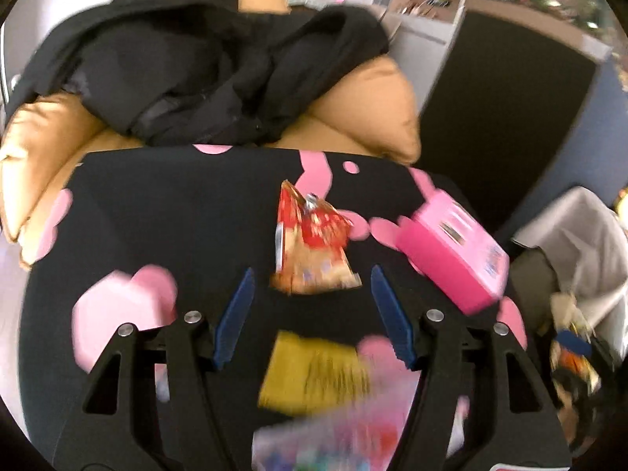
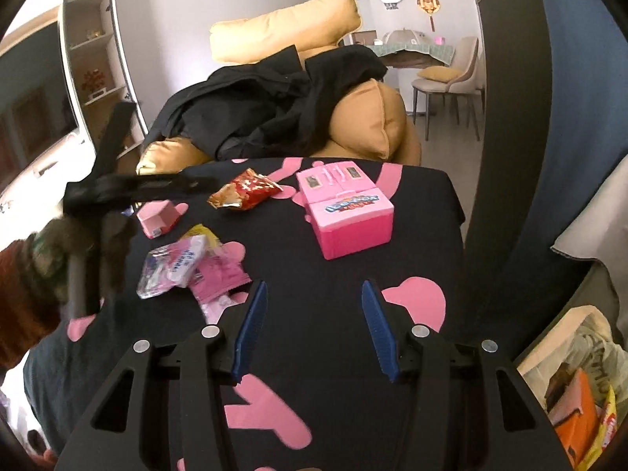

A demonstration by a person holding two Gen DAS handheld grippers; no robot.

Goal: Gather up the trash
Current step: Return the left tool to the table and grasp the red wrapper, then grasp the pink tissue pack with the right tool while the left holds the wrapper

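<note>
I see a matt black cloth with pink patches (image 2: 416, 212) covering the table. On it lies a crinkled red-and-gold foil snack wrapper (image 2: 245, 194), glossy and creased; beside it a smooth pink plastic toy fridge (image 2: 345, 212) with a slight sheen. A clear, shiny plastic film packet (image 2: 172, 271) rests nearer. My right gripper (image 2: 314, 329) has matt black plastic arms, ribbed blue pads (image 2: 251, 325) and bright metal pins. Behind, a soft tan fabric sofa (image 2: 369, 125) carries matt black clothing (image 2: 274, 106).
</note>
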